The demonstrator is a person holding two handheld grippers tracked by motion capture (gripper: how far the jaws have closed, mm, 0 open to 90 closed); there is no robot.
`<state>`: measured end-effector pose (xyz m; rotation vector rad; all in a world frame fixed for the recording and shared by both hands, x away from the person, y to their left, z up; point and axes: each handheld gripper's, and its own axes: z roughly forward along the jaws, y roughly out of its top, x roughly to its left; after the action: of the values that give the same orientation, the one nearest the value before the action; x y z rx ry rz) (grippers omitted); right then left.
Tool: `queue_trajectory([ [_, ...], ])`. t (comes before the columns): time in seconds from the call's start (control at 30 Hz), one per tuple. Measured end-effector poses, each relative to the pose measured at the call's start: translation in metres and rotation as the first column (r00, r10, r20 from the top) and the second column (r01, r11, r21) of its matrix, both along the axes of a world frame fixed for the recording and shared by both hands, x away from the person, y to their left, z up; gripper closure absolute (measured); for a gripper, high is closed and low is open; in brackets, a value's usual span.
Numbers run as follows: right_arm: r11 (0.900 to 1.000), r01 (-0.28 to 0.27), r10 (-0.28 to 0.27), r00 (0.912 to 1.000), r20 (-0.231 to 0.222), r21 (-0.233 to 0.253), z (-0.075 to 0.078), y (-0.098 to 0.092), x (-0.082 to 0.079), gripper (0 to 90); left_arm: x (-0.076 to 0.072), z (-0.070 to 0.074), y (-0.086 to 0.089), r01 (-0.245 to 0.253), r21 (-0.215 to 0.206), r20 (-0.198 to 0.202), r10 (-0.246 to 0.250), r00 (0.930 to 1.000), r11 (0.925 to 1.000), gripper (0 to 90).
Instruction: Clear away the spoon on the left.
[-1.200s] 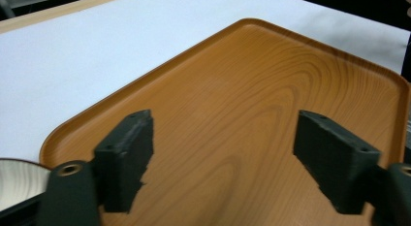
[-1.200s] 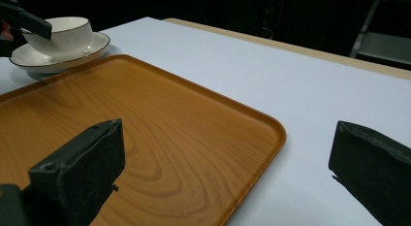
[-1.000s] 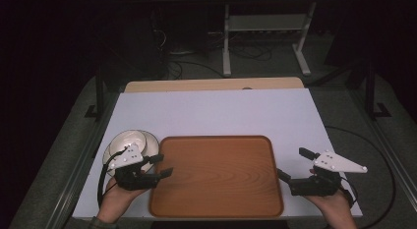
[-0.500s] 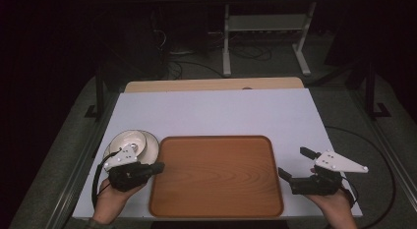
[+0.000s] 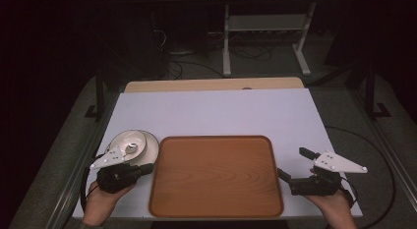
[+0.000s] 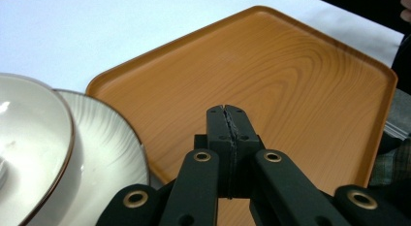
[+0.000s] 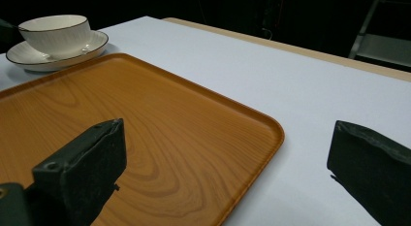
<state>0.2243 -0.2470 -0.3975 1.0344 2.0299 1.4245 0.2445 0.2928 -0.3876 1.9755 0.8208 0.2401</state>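
Tabletop (image 5: 216, 111), white surface, with a strip of bare wood along its far edge. Dark room beyond; a metal stand and cables on the floor past the far edge.

Wooden tray (image 5: 216, 182), orange-brown with visible grain, rounded corners and a low raised rim. It lies flat at the near middle of the tabletop and is bare.

Cup (image 5: 129, 143), white with a thin dark rim line, stands upright on a white saucer (image 5: 151, 146) with faint ribbing. The pair sits on the tabletop just left of the tray's far left corner. From the right gripper view the saucer's edge lies close to the tray rim; I cannot tell whether they touch. A small pale object lies inside the cup, too small to make out.

Left gripper (image 5: 147, 168), held in the person's left hand at the near left, just on the near side of the saucer. Its tips point right, over the tray's left rim. Jaws pressed together with nothing between them, seen plainly in the left gripper view.

Right gripper (image 5: 295, 165), held in the right hand at the near right, beside the tray's right edge. Jaws spread wide and holding nothing: one hangs over the tray's right edge, the other over bare tabletop.

The two grippers are well apart, with the tray between them.
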Motion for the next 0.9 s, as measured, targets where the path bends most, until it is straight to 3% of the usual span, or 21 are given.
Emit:
queue_trajectory([
  [0.9,1.0,-0.006,0.006,1.0,-0.007,-0.011,-0.002,0.0,0.0,0.0,0.001,0.002,0.035,-0.126,0.01,0.008,0.126,0.992,0.992,90.0],
])
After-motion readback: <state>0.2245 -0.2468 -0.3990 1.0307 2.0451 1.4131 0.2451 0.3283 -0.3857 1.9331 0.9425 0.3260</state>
